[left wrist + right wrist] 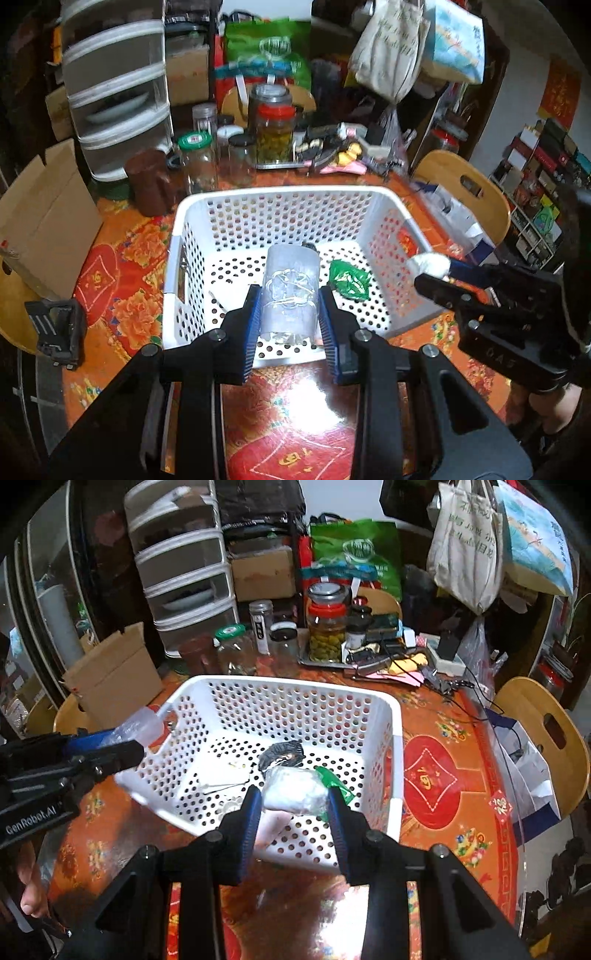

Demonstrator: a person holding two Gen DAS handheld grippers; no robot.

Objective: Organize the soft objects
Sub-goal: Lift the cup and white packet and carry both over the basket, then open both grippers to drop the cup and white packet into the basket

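Clamped in the left hand-held gripper (289, 317): clear plastic packet (290, 291), light, slippery, crushable; best pinched mid-body. Gripped by the right hand-held gripper (293, 808): soft white wrapped bundle (293, 791), squashy. Both hovering over white perforated basket (280, 192) containing green wrapper (349, 278). Glossy red-and-orange floral tabletop (436, 775), cluttered with glass jars (275, 134), cardboard, plastic drawers.

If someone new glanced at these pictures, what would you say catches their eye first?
The white perforated basket fills the middle of the red floral tablecloth. Over it, the left gripper clamps a clear soft container and the right gripper a white wrapped bundle. Jars crowd behind.
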